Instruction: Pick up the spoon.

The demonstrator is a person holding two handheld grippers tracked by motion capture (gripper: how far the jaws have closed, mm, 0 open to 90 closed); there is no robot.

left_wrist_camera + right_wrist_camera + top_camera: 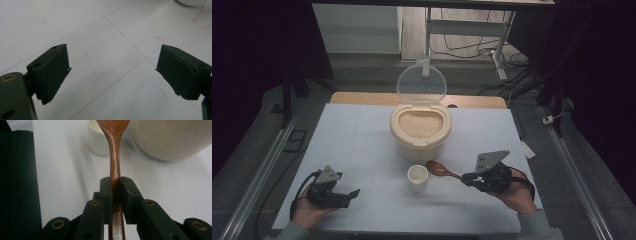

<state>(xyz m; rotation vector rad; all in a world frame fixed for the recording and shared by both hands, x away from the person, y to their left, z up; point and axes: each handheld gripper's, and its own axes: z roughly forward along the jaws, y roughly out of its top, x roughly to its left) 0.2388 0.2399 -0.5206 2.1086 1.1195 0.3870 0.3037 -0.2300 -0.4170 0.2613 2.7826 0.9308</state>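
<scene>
Spoon (pixel 115 157) is clamped by its handle in the right gripper (pixel 468 178), jaws pinched tight on the wood, bowl sticking out ahead of the tips and hanging just beside the small white cup (pixel 417 178). Past the cup sits the cream rice container (pixel 420 131), lid (pixel 421 83) flipped up, grains showing. Left gripper (pixel 353 193) rests low over the white table (pixel 362 145), well off to the side, jaws spread wide with nothing between them.

Stuff I'd worry about: the grip is far back on a long thin handle, so the spoon could twist or droop once it's loaded with rice, and grains end up on the table. Also the cup is light and right next to the spoon's bowl, so a careless swing probably knocks it over, since the other gripper isn't steadying it.
</scene>
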